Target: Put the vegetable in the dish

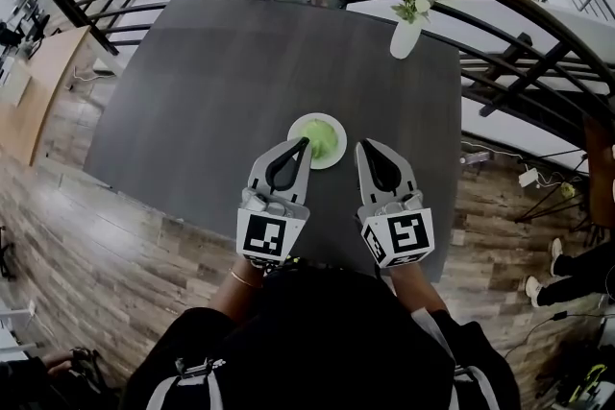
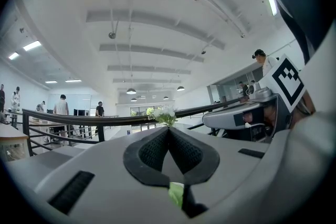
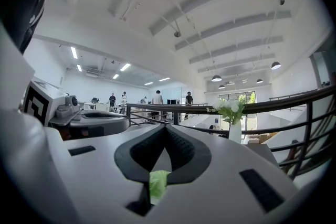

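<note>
vegetable is in the dish: back out clean

your left gripper [image 1: 304, 143], jaws clenched on nothing, hovers over the 9 o'clock rim of the dish [image 1: 337, 156]. the vegetable [image 1: 321, 137] lies inside it. your right gripper [image 1: 364, 146], also clenched empty, sits just beside at 3 o'clock. draw both back level; don't clip the rim.

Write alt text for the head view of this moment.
A green leafy vegetable lies in a white dish on a dark table, with the left tongs and right tongs held shut side by side just on its near side. A vase of white flowers stands at the table's far right edge.
</note>
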